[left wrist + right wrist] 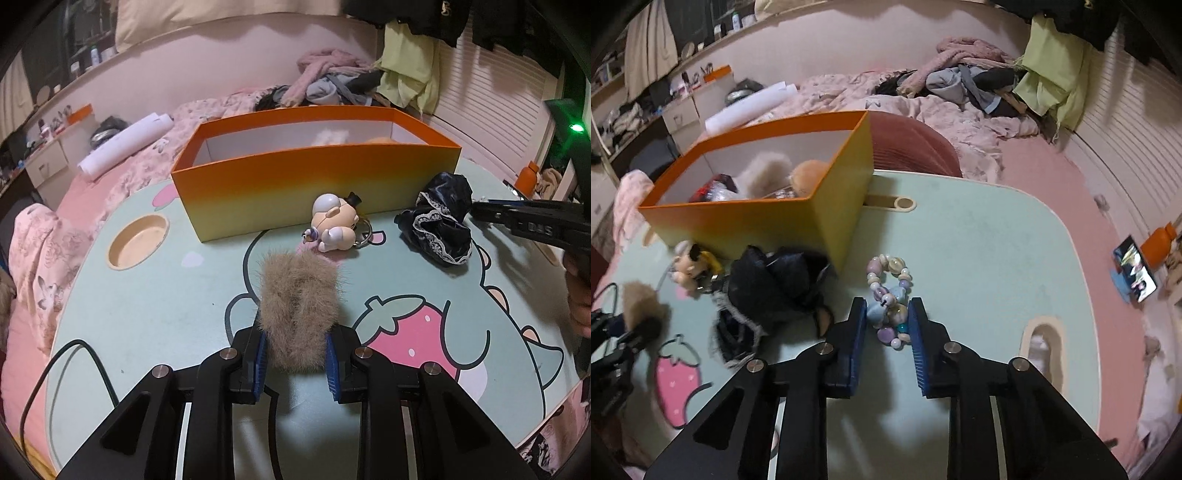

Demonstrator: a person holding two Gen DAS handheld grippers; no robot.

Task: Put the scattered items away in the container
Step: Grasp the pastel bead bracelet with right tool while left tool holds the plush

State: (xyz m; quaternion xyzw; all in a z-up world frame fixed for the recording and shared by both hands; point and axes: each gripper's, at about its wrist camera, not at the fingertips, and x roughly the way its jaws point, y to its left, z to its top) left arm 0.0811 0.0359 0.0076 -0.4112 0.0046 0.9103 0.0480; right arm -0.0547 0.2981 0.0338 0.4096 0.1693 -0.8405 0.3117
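the left claw (295, 354) was clamped on a tan furry piece (299, 306), held above the desk (147, 314). ahead of it a small figure keychain (336, 221) was seen lying against the orange box (314, 181), with a black lace-trimmed item (439, 225) to the claw's right. the right claw (886, 325) was closed around a beaded bracelet (890, 299) resting on the desk, the box ahead to its left.
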